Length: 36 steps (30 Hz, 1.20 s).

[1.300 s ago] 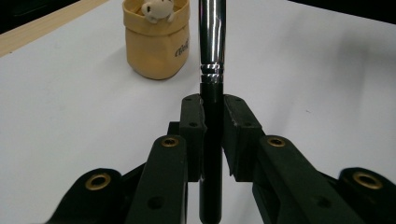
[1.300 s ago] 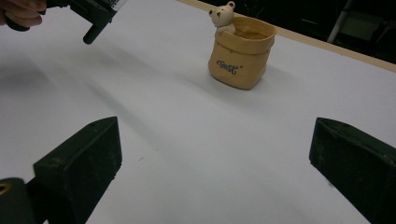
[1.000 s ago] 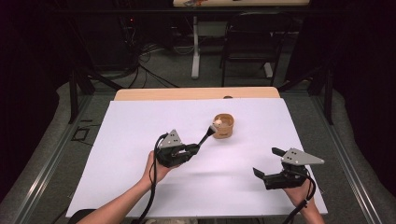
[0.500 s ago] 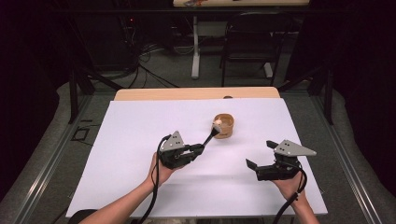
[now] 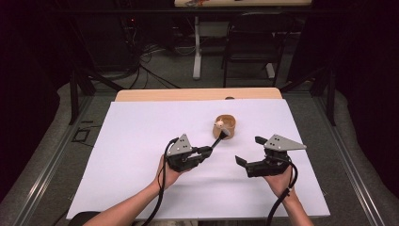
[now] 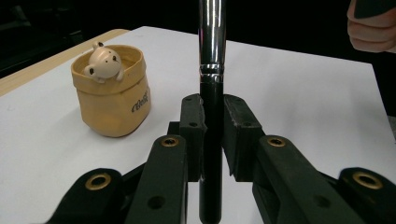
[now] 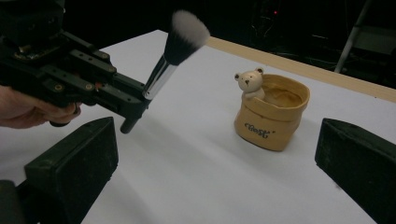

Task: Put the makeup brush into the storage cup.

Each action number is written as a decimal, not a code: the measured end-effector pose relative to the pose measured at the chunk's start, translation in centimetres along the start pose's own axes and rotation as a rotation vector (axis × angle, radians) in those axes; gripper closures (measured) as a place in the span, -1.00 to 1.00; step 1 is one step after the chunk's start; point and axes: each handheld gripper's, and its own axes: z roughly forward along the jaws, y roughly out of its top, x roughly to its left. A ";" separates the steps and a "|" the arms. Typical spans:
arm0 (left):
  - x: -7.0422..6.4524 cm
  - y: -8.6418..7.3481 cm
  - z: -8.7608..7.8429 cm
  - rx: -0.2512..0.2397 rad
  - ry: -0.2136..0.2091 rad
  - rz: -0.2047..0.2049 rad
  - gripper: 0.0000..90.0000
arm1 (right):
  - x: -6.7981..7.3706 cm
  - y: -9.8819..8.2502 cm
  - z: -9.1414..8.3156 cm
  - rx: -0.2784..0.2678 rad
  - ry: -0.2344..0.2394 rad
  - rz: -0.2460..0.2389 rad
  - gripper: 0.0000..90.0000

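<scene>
Bristles of the black-handled, chrome-ferruled makeup brush [image 6: 211, 70] are cut off at the top of the left gripper view, where the left gripper [image 6: 212, 123] pinches the handle. The right gripper view shows the white-tipped head raised beside the tan ceramic pot with a bear figurine [image 7: 272, 112] on the white table cover [image 5: 141, 141]. The right gripper [image 5: 249, 151], jaws spread and empty, has shifted toward the brush since a second ago.

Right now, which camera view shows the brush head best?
The right gripper view: the brush head appears whole, with dark base and white tips, raised above the table near the pot. In the high view it is a tiny spot at the pot's rim. The left gripper view gives just the handle between the jaws.
</scene>
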 end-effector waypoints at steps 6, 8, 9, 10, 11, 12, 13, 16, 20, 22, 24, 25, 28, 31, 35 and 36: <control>-0.1 0.1 0.3 -0.018 -0.003 0.003 0.76 | 0.6 0.7 1.2 0.004 0.033 0.009 -1.00; -0.2 0.1 0.5 -0.023 -0.008 -0.001 0.76 | 0.8 0.8 1.6 0.003 0.045 0.012 -1.00; -0.2 0.1 0.6 -0.024 -0.009 0.007 0.76 | 0.9 0.9 1.8 0.004 0.047 0.009 -1.00; -0.3 0.1 0.7 -0.026 -0.013 0.006 0.76 | 1.0 1.0 2.0 0.003 0.048 0.004 -1.00; -0.3 0.1 0.8 -0.029 -0.013 0.007 0.76 | 1.0 1.0 2.1 0.006 0.050 0.006 -1.00; -0.4 0.1 0.8 -0.033 -0.012 0.006 0.76 | 1.1 1.1 2.2 0.013 0.057 0.010 -1.00; -0.4 0.0 0.9 -0.042 -0.021 -0.003 0.76 | 1.1 1.1 2.3 0.013 0.059 0.014 -1.00; -0.4 -0.1 1.1 -0.049 -0.025 -0.010 0.76 | 1.1 1.2 2.8 0.018 0.062 0.034 -0.99; -0.5 -0.1 1.4 -0.046 -0.021 -0.004 0.76 | 1.3 1.3 3.5 0.027 0.064 0.034 -0.84; -0.6 -0.2 1.6 -0.046 -0.025 -0.009 0.76 | 1.4 1.3 3.7 0.021 0.063 0.043 -0.69; -0.7 -0.2 1.7 -0.041 -0.028 -0.004 0.76 | 1.6 1.4 4.2 0.028 0.075 0.047 -0.57; -0.7 -0.2 1.7 -0.040 -0.026 -0.002 0.76 | 1.7 1.4 4.3 0.030 0.077 0.054 -0.46; -0.9 -0.2 1.9 -0.031 -0.026 0.007 0.76 | 1.8 1.2 4.5 0.032 0.087 0.078 -0.30; -1.0 -0.3 1.9 -0.025 -0.027 0.014 0.76 | 1.9 1.1 4.5 0.022 0.090 0.088 -0.09; -1.0 -0.3 1.9 -0.035 -0.033 0.004 0.76 | 2.0 1.0 4.7 0.037 0.087 0.098 0.14; -1.0 -0.3 1.9 -0.042 -0.032 0.002 0.76 | 2.0 0.9 4.7 0.034 0.081 0.103 0.18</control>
